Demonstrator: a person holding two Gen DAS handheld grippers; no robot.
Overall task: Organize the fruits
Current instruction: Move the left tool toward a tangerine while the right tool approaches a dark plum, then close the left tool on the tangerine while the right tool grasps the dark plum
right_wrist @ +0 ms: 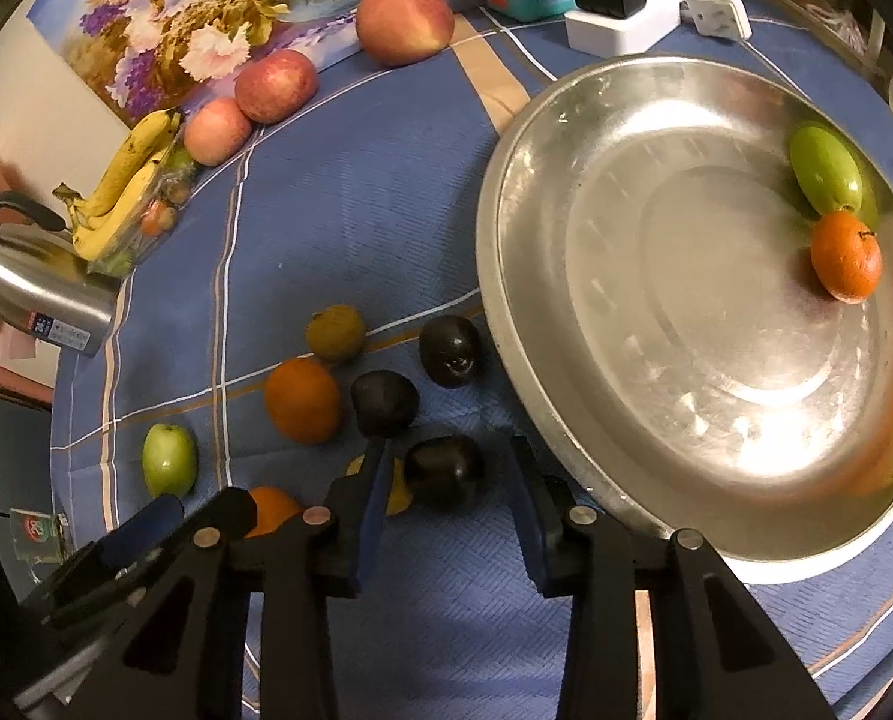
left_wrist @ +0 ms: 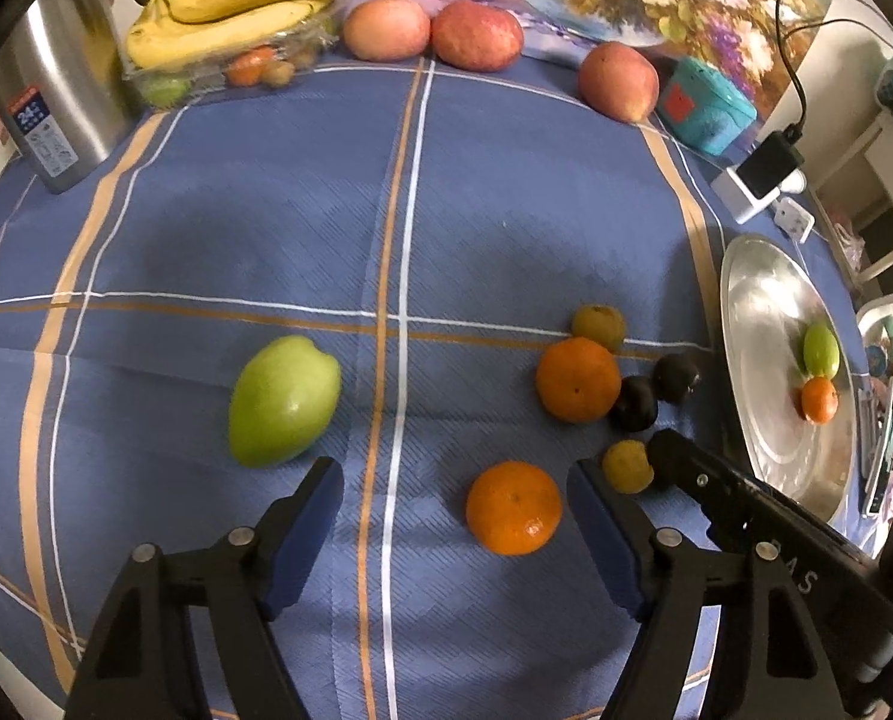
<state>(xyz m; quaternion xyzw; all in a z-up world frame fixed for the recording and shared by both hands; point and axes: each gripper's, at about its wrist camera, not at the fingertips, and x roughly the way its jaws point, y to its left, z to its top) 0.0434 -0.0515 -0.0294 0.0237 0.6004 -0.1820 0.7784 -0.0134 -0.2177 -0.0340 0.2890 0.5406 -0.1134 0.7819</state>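
Right gripper (right_wrist: 446,480) straddles a dark plum (right_wrist: 443,471), seemingly ungripped; left gripper (left_wrist: 455,513) spread over a tangerine (left_wrist: 513,507); I close next

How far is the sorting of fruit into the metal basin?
Done: one green fruit and one orange tangerine lie in the round metal basin. In hand: the right gripper brackets a dark plum, not yet clamped. Left: roughly eight loose fruits on the blue cloth.

Your right gripper's finger (right_wrist: 371,498) hides most of a yellowish fruit (right_wrist: 399,495) & part of an orange (right_wrist: 269,510). Kettle (left_wrist: 50,96) label's too blurry to read; top's cut off.
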